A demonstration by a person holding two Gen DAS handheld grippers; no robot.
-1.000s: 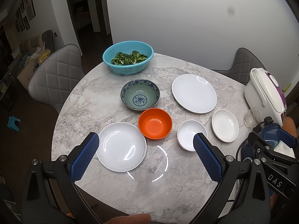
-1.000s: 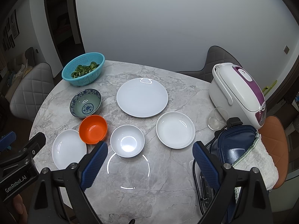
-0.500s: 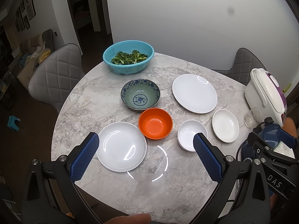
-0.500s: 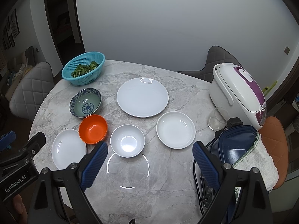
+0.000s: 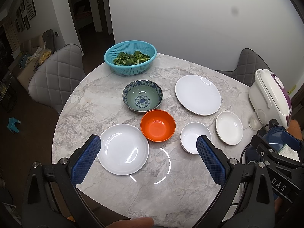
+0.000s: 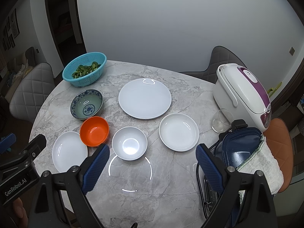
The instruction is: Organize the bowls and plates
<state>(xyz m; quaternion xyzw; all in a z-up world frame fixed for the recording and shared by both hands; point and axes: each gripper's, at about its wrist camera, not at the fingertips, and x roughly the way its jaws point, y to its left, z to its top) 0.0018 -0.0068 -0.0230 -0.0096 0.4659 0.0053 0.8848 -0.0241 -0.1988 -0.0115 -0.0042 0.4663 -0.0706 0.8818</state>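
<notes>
Fingers first: both the left gripper and the right gripper hang spread wide and empty above the near edge of the marble table. The white bowl sits just ahead of the right one, the orange bowl touching the shallow white plate. Glazed stuff looks slick and chippable — I'd pinch a rim, not the belly. The orange bowl might be plastic, lighter. The big white plate lies flat — tough to get under.
</notes>
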